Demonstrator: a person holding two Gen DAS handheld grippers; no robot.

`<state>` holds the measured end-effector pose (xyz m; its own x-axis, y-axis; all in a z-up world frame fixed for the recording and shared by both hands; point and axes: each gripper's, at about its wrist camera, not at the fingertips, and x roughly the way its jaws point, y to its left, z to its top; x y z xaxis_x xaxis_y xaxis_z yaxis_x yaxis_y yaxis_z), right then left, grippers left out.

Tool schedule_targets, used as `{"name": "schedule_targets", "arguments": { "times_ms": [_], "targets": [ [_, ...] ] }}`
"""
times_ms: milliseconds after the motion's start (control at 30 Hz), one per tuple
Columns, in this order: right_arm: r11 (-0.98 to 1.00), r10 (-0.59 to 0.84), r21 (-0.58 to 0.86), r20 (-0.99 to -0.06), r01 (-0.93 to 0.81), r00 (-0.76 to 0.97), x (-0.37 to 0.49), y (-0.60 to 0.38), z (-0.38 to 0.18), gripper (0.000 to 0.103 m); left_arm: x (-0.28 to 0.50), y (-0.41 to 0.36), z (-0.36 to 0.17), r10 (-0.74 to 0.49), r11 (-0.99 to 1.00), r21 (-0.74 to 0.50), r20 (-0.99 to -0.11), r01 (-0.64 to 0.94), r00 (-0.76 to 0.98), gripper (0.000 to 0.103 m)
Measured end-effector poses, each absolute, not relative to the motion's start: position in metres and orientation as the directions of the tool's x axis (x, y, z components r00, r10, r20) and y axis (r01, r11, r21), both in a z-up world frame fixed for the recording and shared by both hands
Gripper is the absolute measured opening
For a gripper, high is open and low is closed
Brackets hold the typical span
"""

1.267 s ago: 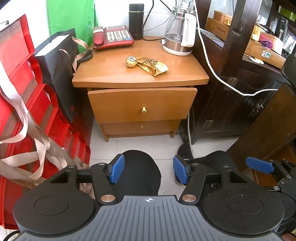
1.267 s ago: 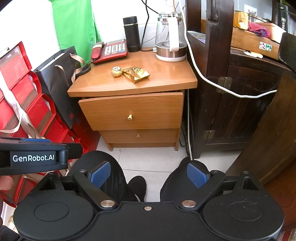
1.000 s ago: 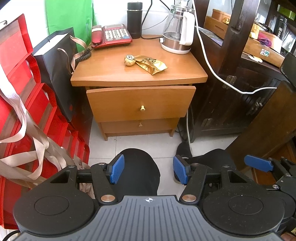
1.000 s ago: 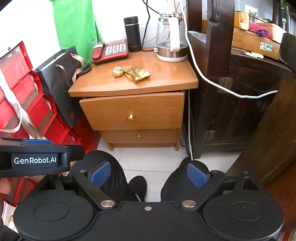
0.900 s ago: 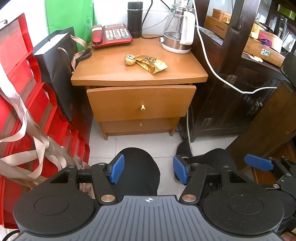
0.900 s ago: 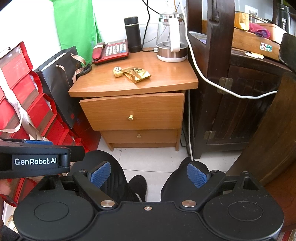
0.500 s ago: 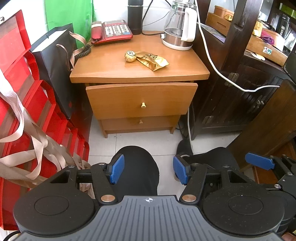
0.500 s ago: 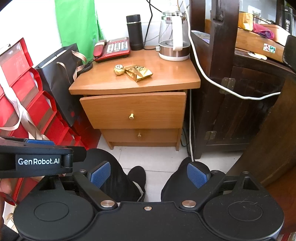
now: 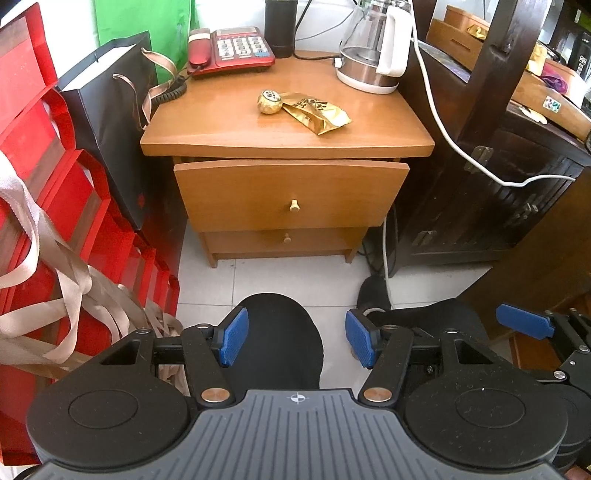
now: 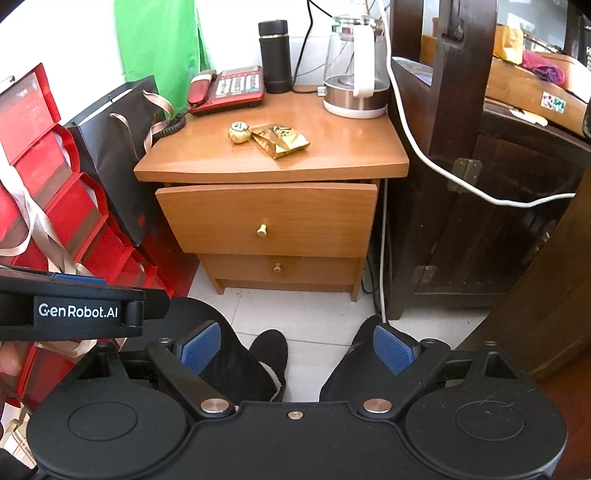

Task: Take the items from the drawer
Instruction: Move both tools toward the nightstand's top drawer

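A wooden nightstand (image 9: 221, 122) stands ahead. Its top drawer (image 9: 291, 192) sticks out slightly, with a small pale knob (image 9: 294, 205); it also shows in the right wrist view (image 10: 266, 218). A lower drawer (image 9: 284, 240) is closed. On top lie a gold foil ball (image 9: 269, 102) and a gold packet (image 9: 317, 112). My left gripper (image 9: 296, 341) is open and empty, low over the floor, well short of the drawer. My right gripper (image 10: 296, 350) is open and empty, also well back. The drawer's inside is hidden.
A red phone (image 9: 231, 50), a dark flask (image 9: 280, 27) and a glass kettle (image 9: 373, 48) stand at the back of the top. Red gift bags (image 9: 44, 192) and a black bag (image 9: 110, 110) crowd the left. A dark cabinet (image 9: 480, 206) and white cable (image 9: 443, 136) are at right.
Both grippers have moved slightly toward the nightstand, so it looks a little nearer. Both jaws stay open. The drawer has not moved.
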<state>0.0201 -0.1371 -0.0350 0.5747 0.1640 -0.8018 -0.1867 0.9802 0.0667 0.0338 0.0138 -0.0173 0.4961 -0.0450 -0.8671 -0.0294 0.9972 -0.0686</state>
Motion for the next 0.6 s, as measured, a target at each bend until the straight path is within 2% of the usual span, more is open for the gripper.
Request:
{"name": "schedule_targets", "arguments": {
  "times_ms": [600],
  "targets": [
    [0.976,0.150,0.039,-0.834,-0.214,0.532,0.049,-0.133,-0.050,0.089,0.077,0.025,-0.038,-0.049,0.995,-0.080,-0.892,-0.051,0.449,0.062]
  ]
}}
